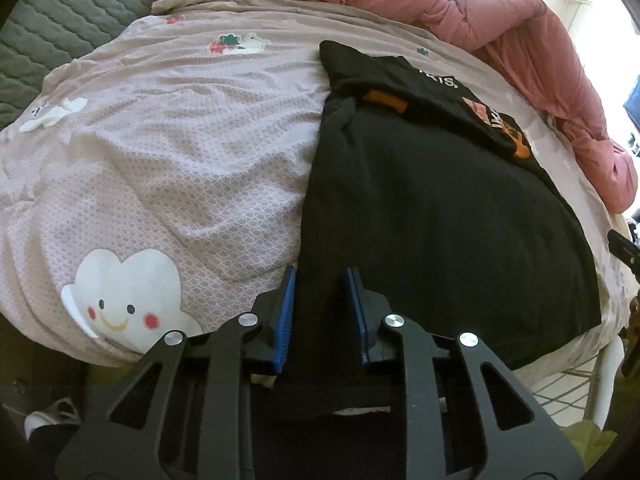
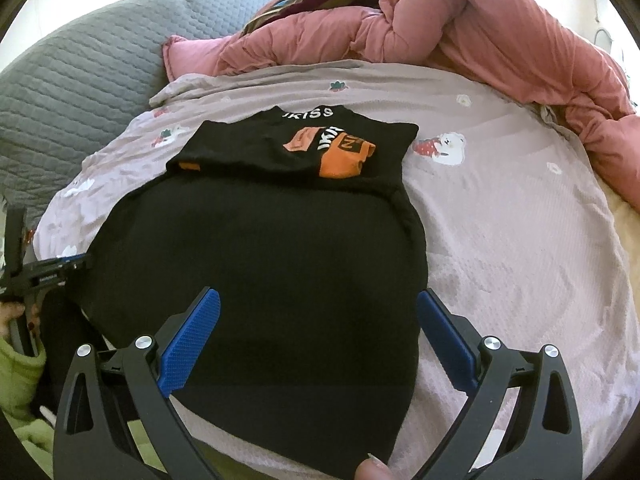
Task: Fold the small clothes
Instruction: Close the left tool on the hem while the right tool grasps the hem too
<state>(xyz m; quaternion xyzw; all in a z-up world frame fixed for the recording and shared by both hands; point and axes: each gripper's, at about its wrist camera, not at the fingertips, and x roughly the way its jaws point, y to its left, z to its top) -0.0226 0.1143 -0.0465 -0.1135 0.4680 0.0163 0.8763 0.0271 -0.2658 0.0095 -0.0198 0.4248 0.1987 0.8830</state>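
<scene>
Left wrist view showed the left gripper [image 1: 320, 312] low at the near edge of the bed, its blue pads [image 1: 286, 320] drawn in on a raised pinch of the black shirt's [image 1: 432, 216] near-left hem, so the jaws were grasping the cloth. That shirt lay flat on the pink sheet [image 1: 180, 160], right of centre, its far part folded over with an orange patch [image 1: 386, 100] and white lettering showing. A smiling white cloud print [image 1: 124, 296] sat on the sheet near left. A rumpled pink duvet [image 1: 520, 32] ran along the far and right side, and a grey quilted cover [image 1: 60, 32] lay far left. At the right edge the tip of the right gripper [image 1: 624, 250] just showed. Right wrist view showed the right gripper [image 2: 318, 340] released, its blue pads [image 2: 192, 344] spread wide apart over the shirt's [image 2: 260, 260] near part, one pad above the black cloth and the other at its right edge over the sheet [image 2: 500, 240]; no cloth was pinched between them. The orange and white print [image 2: 340, 152] lay on the folded far part. At the far left the left gripper [image 2: 60, 266] met the shirt's left edge, with a green sleeve [image 2: 20, 376] below it. A fingertip [image 2: 372, 470] showed at the bottom edge.
</scene>
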